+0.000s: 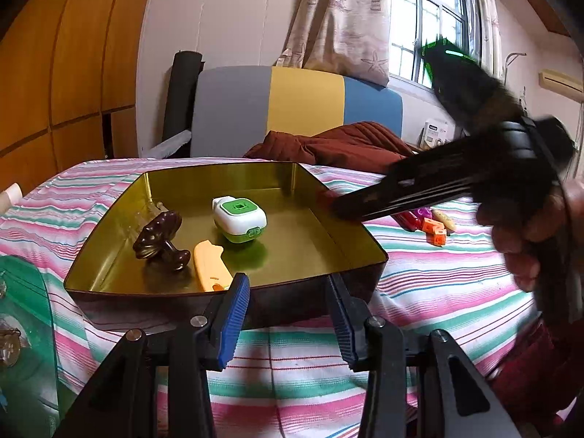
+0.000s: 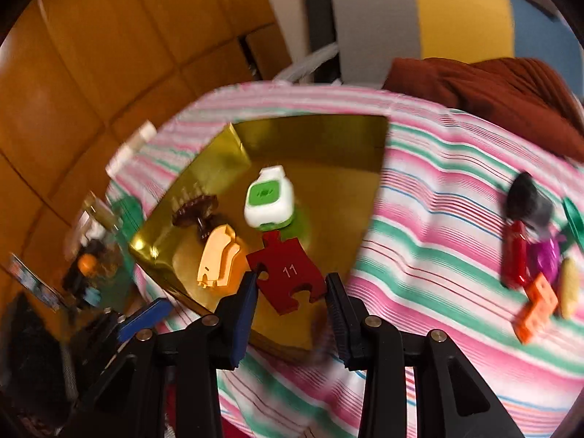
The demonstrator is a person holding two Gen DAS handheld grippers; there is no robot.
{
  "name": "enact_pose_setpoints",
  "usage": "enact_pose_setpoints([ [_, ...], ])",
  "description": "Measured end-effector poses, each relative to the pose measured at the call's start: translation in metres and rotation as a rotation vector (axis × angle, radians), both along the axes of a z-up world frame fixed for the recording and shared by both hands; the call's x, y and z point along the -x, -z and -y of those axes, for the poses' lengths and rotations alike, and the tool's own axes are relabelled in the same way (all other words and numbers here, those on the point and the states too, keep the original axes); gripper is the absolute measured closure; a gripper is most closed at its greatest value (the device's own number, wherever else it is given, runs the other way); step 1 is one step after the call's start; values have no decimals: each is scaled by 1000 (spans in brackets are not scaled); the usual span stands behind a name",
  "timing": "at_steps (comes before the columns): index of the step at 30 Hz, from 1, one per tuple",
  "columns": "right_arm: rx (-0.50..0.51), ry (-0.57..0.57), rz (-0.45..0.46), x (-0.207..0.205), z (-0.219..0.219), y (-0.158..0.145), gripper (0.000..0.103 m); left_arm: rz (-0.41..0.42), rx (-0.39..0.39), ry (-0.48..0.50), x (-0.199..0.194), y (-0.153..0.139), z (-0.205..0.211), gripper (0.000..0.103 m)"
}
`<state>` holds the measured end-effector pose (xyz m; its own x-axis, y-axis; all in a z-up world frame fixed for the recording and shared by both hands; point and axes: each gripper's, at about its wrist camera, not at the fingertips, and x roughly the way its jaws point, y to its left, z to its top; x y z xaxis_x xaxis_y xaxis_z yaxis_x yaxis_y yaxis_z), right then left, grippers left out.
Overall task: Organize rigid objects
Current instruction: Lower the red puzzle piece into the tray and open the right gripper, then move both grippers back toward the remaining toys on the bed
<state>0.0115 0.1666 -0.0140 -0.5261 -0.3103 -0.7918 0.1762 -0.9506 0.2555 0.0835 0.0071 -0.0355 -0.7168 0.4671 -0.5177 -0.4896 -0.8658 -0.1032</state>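
A gold-lined tin (image 1: pixel 365 237) lies on the striped bedspread. Inside it are a brown knob-shaped piece (image 1: pixel 157 237), an orange plastic piece (image 1: pixel 210 262) and a white-and-green device (image 1: pixel 239 219). My left gripper (image 1: pixel 288 310) is open just in front of the tin's near wall, and nothing is pressed between its blue pads. My right gripper (image 2: pixel 290 303) is shut on a dark red puzzle piece (image 2: pixel 288 270) marked 11, held over the tin's near corner (image 2: pixel 328 189). In the left wrist view the right gripper (image 1: pixel 339 210) is blurred, reaching in over the tin's right rim.
Loose toys lie on the bedspread right of the tin: a red car (image 2: pixel 514 259), a purple piece (image 2: pixel 545 259), an orange block (image 2: pixel 536 303), a yellowish piece (image 2: pixel 569 288). A dark red blanket (image 1: pixel 339 146) is bunched behind. A green-lidded container (image 1: pixel 25 292) sits at the left.
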Motion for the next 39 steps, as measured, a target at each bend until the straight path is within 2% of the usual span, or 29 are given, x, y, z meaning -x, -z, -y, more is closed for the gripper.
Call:
enact_pose_setpoints([
  [3,-8,-25,49,18,19,13,65,-6,12,-3,-3,0,1,59],
  [9,-76,-65,84,35,44,33,65,-5,24,-16,-5,2,3,59],
  [17,-94,-18,118,53,51,48,64,5,34,-17,-4,5,1,59],
  [25,-59,-2,69,38,44,34,55,14,35,-17,-5,8,1,59],
  [30,-29,22,53,24,29,25,54,26,40,-11,-6,12,-2,59],
  [35,-38,52,10,11,17,15,52,27,43,1,-6,14,-5,59],
  [39,-66,84,-29,0,3,6,45,25,46,10,-7,15,-7,59],
])
